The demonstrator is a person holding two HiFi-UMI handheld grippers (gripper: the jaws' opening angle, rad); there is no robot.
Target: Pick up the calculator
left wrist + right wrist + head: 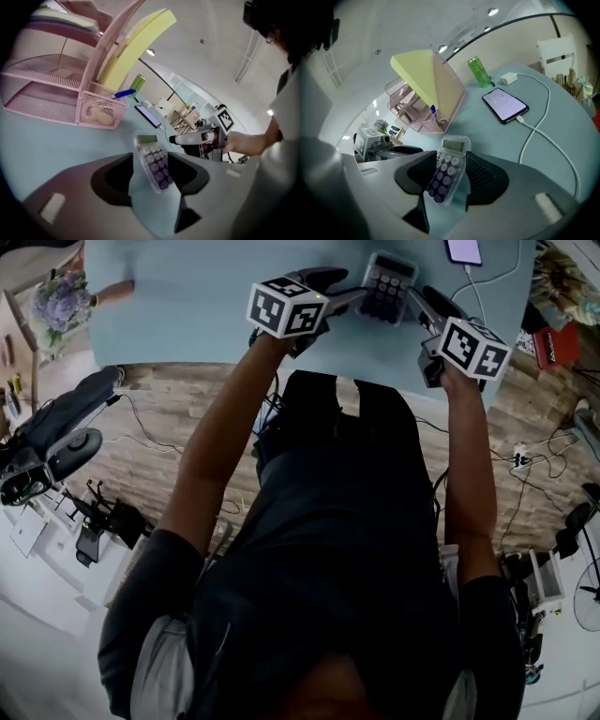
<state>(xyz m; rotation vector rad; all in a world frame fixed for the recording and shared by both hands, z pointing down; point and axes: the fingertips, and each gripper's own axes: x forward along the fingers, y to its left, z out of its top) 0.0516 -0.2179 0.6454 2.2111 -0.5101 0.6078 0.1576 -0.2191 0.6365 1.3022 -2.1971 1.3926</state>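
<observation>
1. The small translucent calculator with purple round keys (389, 287) lies on the pale blue table (187, 324), at its far middle and between the two tools. The left gripper (354, 298) comes at it from one side and the right gripper (422, 304) from the other.
2. In the left gripper view the jaws stand apart with the calculator's near end (152, 161) in the gap. One jaw is against an edge, and bare table shows at the other.
3. In the right gripper view the jaws are also apart. They sit close along both long edges of the calculator (446, 173) but are not visibly clamped.
4. Risk: closing on such a slanted hold would likely twist the smooth case, so it pivots or squirts out forward.
5. Risk: with both tools crowding one small body, one probably shoves it off the other's line.
6. Risk: a skid away from the person would send it toward the black smartphone (505, 105) and its white charging cable (534, 126). It could also reach the pink wire-mesh desk rack (61, 93).
7. Risk: pads landing on the keys rather than the rim would give a poor, springy purchase.
</observation>
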